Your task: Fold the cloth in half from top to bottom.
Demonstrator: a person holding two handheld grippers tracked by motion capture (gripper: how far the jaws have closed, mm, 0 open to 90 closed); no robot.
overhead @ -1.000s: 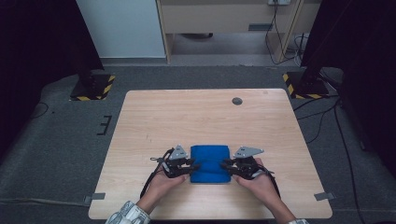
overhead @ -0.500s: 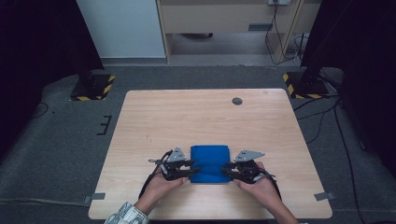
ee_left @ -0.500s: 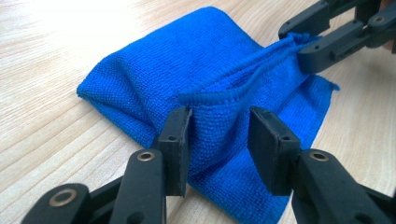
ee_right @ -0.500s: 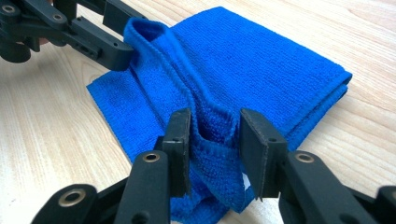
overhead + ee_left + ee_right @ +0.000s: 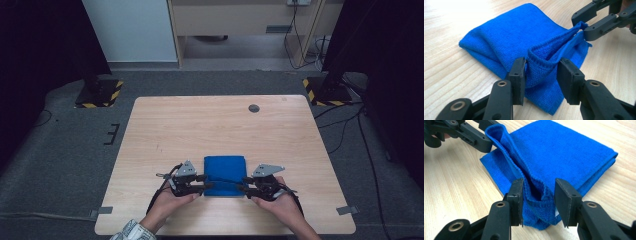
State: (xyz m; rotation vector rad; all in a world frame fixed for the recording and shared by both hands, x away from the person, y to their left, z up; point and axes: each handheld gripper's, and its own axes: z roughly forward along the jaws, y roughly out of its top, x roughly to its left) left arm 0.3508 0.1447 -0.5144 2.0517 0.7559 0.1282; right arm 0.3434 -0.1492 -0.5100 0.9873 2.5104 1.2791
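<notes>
Grippers (image 5: 225,186) nearer — blue cloth (image 5: 225,169) pinched

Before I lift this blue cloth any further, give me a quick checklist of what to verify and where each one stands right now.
1. Left gripper has cloth between its jaws: ok, a raised edge of the blue cloth sits there, though a gap remains at one jaw.
2. Right gripper has cloth between its jaws: ok, a bunched fold sits there, jaws not closed tight.
3. Both grips on the same near edge: ok, the hem runs taut from one gripper to the other.
4. Only the top layer is held: cannot tell.
5. The rest of the cloth lies flat on the table: ok.
6. Room on the table beyond the cloth: ok.
</notes>
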